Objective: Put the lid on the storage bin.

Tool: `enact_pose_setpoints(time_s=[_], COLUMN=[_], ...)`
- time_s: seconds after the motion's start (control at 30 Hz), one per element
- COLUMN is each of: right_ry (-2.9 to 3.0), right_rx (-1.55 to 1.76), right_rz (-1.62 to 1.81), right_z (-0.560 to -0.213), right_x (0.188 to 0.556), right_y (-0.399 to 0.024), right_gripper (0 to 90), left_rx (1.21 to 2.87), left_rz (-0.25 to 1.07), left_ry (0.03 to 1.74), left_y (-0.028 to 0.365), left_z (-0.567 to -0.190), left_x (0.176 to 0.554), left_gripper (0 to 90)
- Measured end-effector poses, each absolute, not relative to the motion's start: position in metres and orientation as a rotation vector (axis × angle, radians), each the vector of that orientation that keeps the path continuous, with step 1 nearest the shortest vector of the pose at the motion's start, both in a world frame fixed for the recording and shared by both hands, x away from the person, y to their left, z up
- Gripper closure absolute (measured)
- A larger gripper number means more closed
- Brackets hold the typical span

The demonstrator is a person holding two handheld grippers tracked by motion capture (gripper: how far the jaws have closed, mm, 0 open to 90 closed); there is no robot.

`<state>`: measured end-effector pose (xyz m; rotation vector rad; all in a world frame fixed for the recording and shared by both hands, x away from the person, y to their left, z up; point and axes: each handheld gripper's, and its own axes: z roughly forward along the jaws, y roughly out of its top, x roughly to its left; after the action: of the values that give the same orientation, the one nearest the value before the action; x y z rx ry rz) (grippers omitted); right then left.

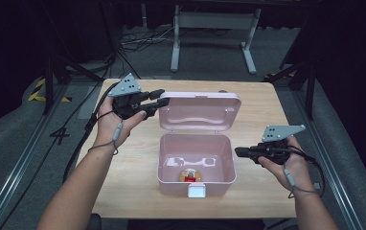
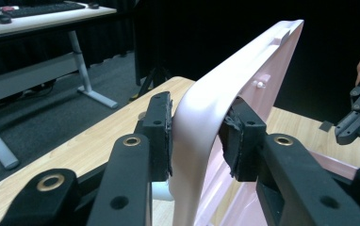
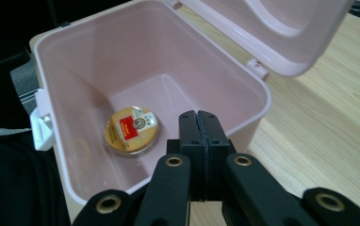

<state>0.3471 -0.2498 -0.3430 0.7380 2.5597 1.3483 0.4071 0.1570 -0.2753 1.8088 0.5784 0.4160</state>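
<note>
Pink plastic box (image 1: 195,165) sits at the middle of a light wooden desk (image 1: 123,163), its hinged lid (image 1: 200,111) standing open behind the tub and a white latch (image 1: 196,191) at the centre of its front wall. Inside the box, on the floor near the front wall, lies a round gold tin with a red label (image 3: 131,130). At the lid's left corner, the left hand-held gripper (image 2: 195,134) pinches the lid's rounded edge between its two black jaws, one pad (image 2: 160,136) pressed on the outer face and the other on the inner face; the grey three-cornered plate (image 1: 125,87) on top of this hand-held gripper tilts above the person's left hand (image 1: 111,122). Just right of the box, apart from its side wall, the right hand-held gripper (image 1: 238,152) points toward the tub with its jaws pressed together and holding nothing, carried in the right hand (image 1: 289,165). Beyond the box, past the desk's far edge, a white-framed table (image 1: 214,28) stands on grey carpet.
</note>
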Motion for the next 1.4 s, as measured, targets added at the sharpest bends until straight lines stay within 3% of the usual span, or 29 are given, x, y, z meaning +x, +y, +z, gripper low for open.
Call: enact_pose_setpoints(time_s=[0.37, 0.83, 1.4], right_ry=[2.559, 2.519, 2.492], right_rx=[0.727, 0.68, 0.67], right_rz=[1.408, 1.486, 1.565], right_z=[-0.341, -0.332, -0.329], right_x=[0.347, 0.341, 0.339], right_y=[-0.247, -0.243, -0.244], right_gripper=[90.0, 90.0, 90.0], left_rx=[1.812, 1.85, 1.905], left_rz=[0.39, 0.45, 0.428], left_ry=[0.557, 0.537, 0.525], left_y=[0.16, 0.164, 0.164], left_z=[-0.28, -0.288, -0.301], left_x=[0.388, 0.356, 0.344], left_gripper=[62.3, 62.9, 61.0])
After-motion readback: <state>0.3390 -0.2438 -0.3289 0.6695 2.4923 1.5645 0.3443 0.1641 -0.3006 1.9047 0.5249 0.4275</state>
